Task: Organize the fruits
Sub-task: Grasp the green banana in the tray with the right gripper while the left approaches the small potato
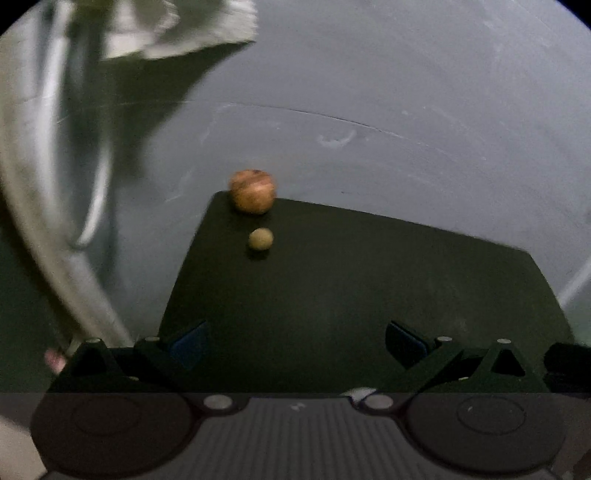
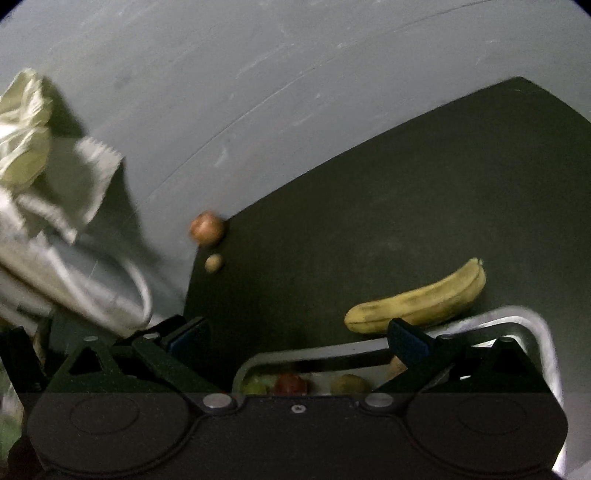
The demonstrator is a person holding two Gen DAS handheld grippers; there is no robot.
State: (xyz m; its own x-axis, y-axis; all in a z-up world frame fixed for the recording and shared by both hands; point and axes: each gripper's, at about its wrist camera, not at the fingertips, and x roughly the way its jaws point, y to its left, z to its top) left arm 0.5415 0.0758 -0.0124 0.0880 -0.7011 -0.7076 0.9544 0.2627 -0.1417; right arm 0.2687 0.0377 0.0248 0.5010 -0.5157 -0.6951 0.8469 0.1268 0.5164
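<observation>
A round orange-brown fruit (image 1: 253, 191) sits at the far corner of a black mat (image 1: 351, 280), with a small tan round fruit (image 1: 260, 239) just in front of it. My left gripper (image 1: 295, 343) is open and empty, well short of both. In the right wrist view the same two fruits (image 2: 207, 228) (image 2: 214, 263) lie at the mat's (image 2: 369, 221) left corner. A yellow banana (image 2: 417, 301) lies on the mat beside a metal tray (image 2: 535, 325) holding several fruits (image 2: 291, 382). My right gripper (image 2: 299, 345) is open and empty above the tray.
A crumpled white cloth (image 1: 177, 26) hangs at the upper left, also in the right wrist view (image 2: 44, 155). A pale curved metal rim (image 1: 40, 229) runs down the left. The floor (image 1: 406, 92) around the mat is grey.
</observation>
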